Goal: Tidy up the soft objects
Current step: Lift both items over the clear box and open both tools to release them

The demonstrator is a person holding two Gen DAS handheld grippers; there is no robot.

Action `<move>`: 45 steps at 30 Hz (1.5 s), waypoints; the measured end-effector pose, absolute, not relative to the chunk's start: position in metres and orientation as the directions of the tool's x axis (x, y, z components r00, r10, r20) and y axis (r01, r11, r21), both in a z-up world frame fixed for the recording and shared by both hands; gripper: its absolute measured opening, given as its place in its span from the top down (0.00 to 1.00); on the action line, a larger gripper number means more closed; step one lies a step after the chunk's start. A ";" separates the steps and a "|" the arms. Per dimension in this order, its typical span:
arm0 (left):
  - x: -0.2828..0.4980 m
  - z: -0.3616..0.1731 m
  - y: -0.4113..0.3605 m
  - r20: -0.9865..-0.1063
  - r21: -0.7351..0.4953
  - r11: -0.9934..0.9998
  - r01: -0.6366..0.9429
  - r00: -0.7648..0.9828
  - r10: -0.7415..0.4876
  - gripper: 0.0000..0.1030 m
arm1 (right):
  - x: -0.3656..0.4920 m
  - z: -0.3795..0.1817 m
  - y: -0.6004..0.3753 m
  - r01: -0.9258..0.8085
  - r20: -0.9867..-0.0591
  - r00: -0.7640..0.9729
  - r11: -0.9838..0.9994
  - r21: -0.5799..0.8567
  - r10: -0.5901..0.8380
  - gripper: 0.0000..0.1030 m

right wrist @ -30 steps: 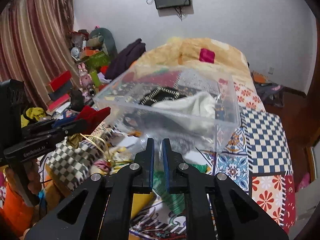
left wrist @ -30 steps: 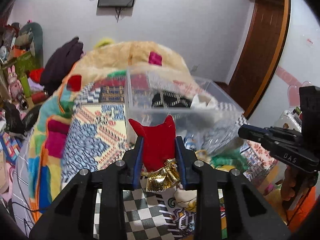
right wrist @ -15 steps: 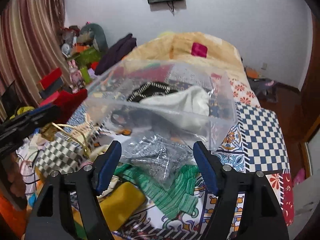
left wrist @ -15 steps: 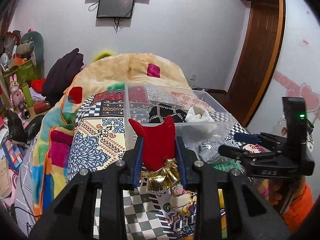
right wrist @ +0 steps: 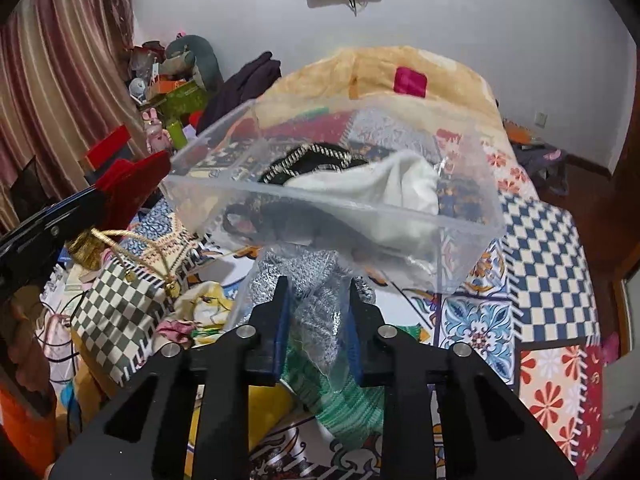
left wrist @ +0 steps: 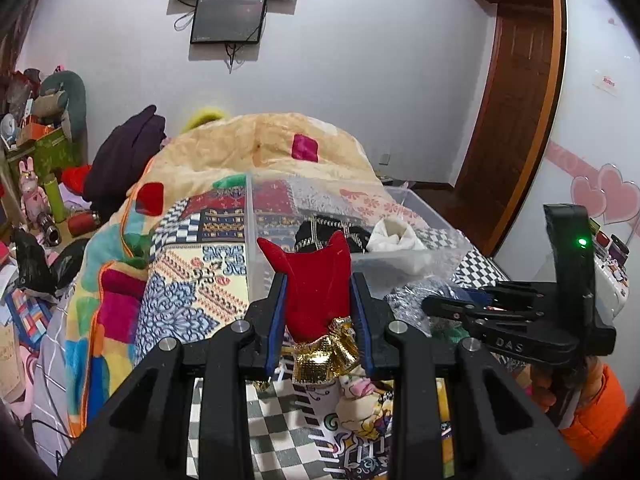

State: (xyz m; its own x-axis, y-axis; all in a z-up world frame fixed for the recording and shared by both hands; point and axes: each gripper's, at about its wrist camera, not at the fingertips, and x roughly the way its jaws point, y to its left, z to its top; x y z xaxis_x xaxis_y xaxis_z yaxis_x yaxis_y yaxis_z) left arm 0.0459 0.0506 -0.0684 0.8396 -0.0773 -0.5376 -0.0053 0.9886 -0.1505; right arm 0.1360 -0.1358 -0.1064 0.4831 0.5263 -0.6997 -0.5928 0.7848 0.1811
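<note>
My left gripper is shut on a red velvet pouch with a gold trim, held above the bed in front of a clear plastic bin. The pouch also shows in the right wrist view. The bin holds a black chain-trimmed item and a white cloth. My right gripper is shut on a clear bag with silver-grey fabric, just before the bin's near wall. It shows from the side in the left wrist view.
A checkered bag, a green knit item and a yellow item lie on the patchwork bed cover. Toys and boxes crowd the left floor. A wooden door stands at the right.
My right gripper opened wide half a second ago and has now closed on the silver-grey bag. My left gripper keeps hold of the red pouch, raised slightly over the bin.
</note>
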 end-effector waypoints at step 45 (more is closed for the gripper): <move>0.192 -0.106 0.042 -0.685 -0.034 0.999 -0.042 0.729 0.008 0.46 | 0.193 -0.078 -0.102 -0.526 -0.647 0.608 0.844 0.106 0.460 0.77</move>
